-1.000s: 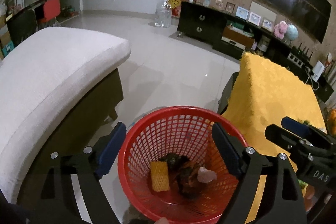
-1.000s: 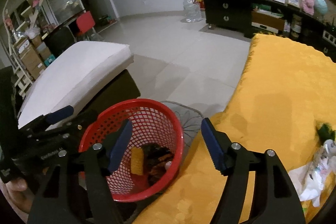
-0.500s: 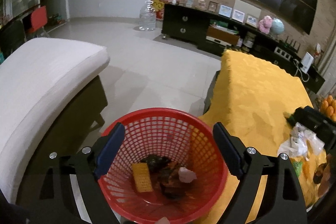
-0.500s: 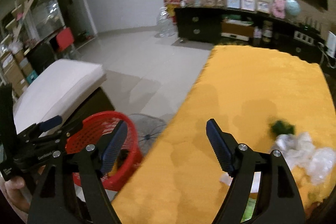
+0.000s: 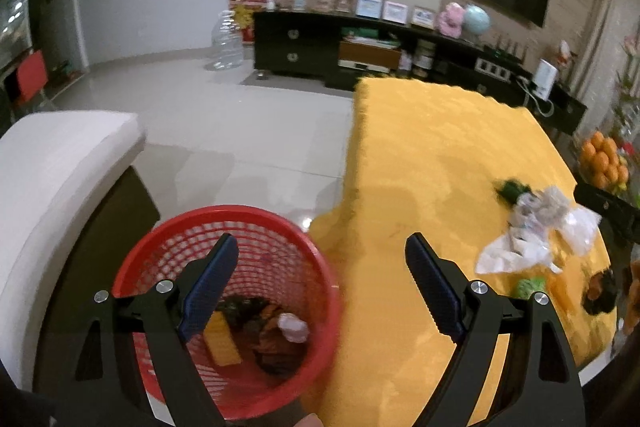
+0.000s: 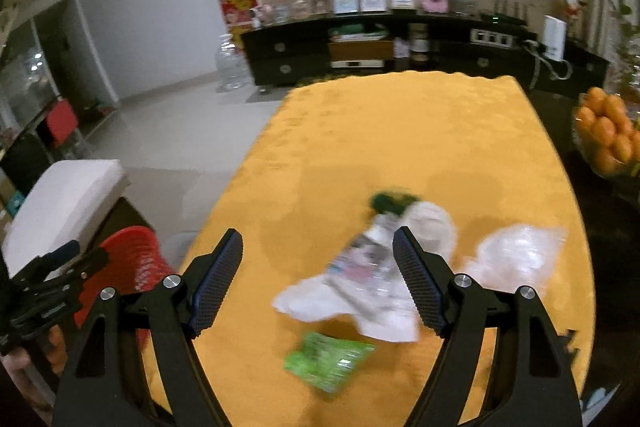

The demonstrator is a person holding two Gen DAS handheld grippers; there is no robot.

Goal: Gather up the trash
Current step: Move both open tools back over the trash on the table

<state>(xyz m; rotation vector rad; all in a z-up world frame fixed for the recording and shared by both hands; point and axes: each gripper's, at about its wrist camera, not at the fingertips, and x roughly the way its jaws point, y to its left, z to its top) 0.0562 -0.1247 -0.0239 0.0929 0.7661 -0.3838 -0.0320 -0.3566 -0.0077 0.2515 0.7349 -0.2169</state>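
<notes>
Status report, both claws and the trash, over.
Left claw open, empty, by red basket. Right claw open, empty, over white wrappers and green packet on yellow table. Nothing blocking.

White cushioned seat (image 5: 60, 163) left; clear water jug (image 5: 226, 41) by black cabinet (image 5: 304, 47); oranges (image 6: 608, 131) right.

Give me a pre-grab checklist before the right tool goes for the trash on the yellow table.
1. Right tool open and empty: ok.
2. Left tool open, holding nothing: ok.
3. Red basket beside the table, mouth unblocked: ok.
4. White plastic wrappers lie ahead of the right tool: ok.
5. Green packet lies apart from the wrappers: ok.
6. Wrappers separate pieces or tangled: cannot tell, picture blurred.
</notes>
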